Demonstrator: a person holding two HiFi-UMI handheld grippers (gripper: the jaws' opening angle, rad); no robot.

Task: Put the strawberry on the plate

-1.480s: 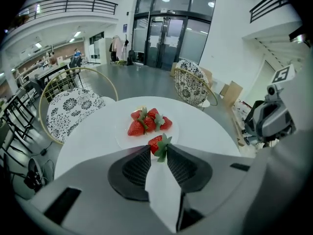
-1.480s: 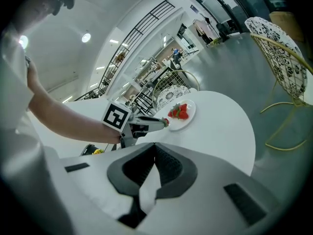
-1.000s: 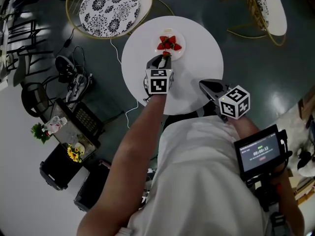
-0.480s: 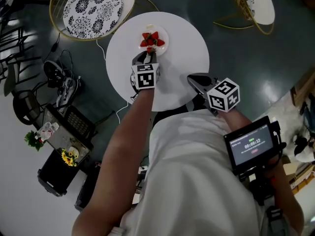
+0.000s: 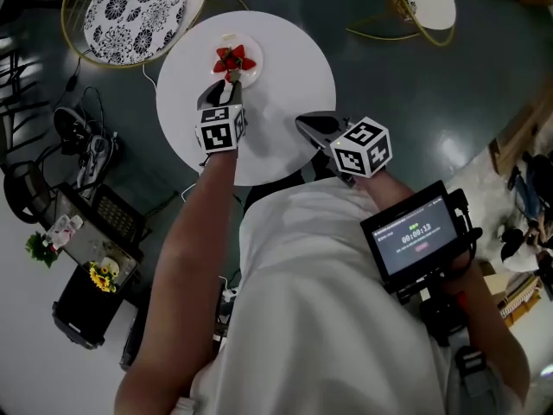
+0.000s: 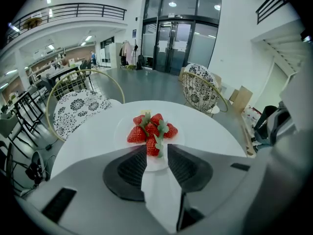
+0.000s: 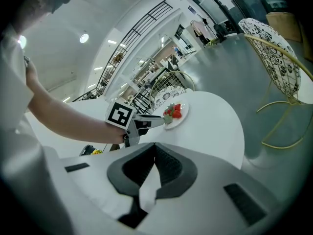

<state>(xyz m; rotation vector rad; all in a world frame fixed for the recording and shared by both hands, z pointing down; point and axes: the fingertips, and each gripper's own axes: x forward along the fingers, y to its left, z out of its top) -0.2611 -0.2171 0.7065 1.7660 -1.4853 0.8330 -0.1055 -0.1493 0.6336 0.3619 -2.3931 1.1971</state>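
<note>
Left gripper view: left gripper (image 6: 157, 153) clamps a red strawberry (image 6: 152, 144), still hovering at the near rim of the small white plate (image 6: 121, 131) ahead; only release remains. Right gripper (image 7: 155, 151) jaws together, empty.

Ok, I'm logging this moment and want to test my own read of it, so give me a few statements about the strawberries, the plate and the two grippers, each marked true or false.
1. The left gripper holds a strawberry between its fingers. True.
2. The plate has nothing on it. False: a cluster of strawberries already lies on it.
3. The right gripper carries a strawberry too. False: its fingers are together with nothing between them.
4. The plate stands on a round white table. True.
5. The right gripper hangs over the plate. False: it is at the table's near edge, well away from the plate.
</note>
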